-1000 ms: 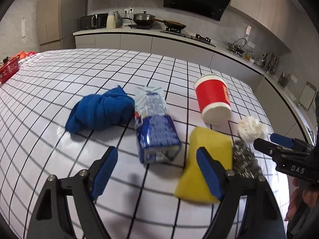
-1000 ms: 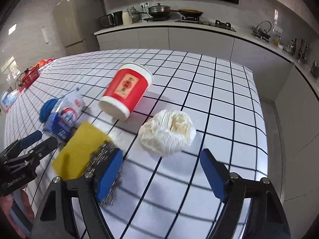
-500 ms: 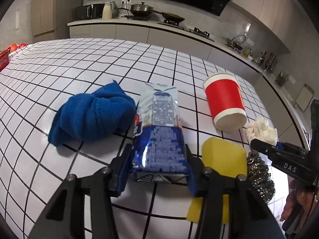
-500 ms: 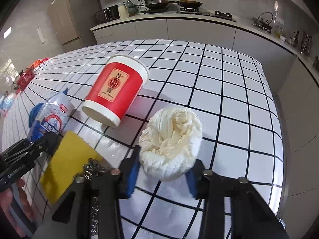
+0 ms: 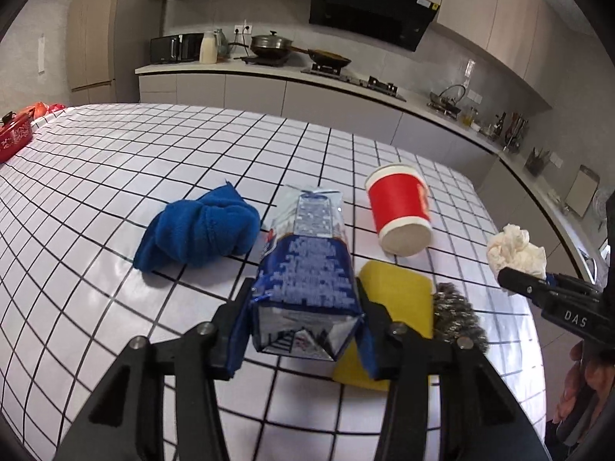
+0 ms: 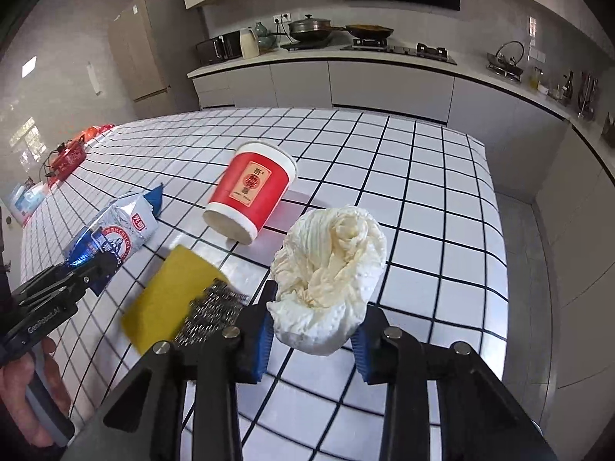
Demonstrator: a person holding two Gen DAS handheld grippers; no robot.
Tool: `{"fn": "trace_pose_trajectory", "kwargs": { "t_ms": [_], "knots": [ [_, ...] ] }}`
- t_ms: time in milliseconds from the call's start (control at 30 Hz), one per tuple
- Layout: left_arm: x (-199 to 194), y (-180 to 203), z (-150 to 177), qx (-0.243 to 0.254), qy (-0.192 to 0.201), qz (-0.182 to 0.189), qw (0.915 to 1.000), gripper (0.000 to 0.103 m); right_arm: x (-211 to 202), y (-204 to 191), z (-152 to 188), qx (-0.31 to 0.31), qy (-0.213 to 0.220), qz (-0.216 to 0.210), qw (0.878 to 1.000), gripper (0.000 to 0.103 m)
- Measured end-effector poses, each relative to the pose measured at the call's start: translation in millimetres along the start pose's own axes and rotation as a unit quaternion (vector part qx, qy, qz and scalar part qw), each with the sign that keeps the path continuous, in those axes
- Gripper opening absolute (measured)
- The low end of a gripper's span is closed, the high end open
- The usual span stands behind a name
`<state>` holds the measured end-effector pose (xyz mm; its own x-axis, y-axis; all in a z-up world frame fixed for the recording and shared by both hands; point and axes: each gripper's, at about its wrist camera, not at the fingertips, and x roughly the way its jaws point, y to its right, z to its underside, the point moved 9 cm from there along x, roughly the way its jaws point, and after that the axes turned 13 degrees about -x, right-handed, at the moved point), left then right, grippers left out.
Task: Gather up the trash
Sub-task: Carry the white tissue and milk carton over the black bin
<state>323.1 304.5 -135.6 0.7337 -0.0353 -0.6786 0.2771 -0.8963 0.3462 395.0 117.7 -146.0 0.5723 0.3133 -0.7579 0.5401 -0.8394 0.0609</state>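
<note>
My left gripper [image 5: 303, 330] is shut on a blue and silver snack bag [image 5: 307, 269] and holds it above the tiled table; the bag also shows in the right wrist view [image 6: 111, 234]. My right gripper [image 6: 315, 340] is shut on a crumpled white tissue wad [image 6: 330, 269], lifted off the table; the wad shows at the right of the left wrist view [image 5: 515, 249]. A red paper cup [image 6: 253, 192] lies on its side between them, also seen in the left wrist view [image 5: 399, 207].
A blue cloth [image 5: 200, 230], a yellow sponge [image 5: 396, 299] and a steel scourer [image 5: 457, 319] lie on the white tiled table [image 5: 115, 161]. A red basket [image 5: 13, 138] stands at the far left. Kitchen counters run behind.
Both grippers closed from wide open, the left on the snack bag and the right on the tissue wad, and both have lifted their loads off the table.
</note>
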Motion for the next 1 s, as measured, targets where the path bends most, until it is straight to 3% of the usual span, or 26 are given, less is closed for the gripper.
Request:
{"fn": "trace_pose_trajectory", "kwargs": {
  "t_ms": [467, 1000],
  "knots": [
    [-57, 68, 32, 0.032, 0.022, 0.034, 0.9987, 0.048, -88, 23, 44, 0.004, 0.031, 0.008, 0.999, 0.037],
    [-87, 183, 110, 0.084, -0.002, 0.096, 0.9919, 0.048, -186, 110, 140, 0.049, 0.028, 0.053, 0.997, 0.037]
  ]
}}
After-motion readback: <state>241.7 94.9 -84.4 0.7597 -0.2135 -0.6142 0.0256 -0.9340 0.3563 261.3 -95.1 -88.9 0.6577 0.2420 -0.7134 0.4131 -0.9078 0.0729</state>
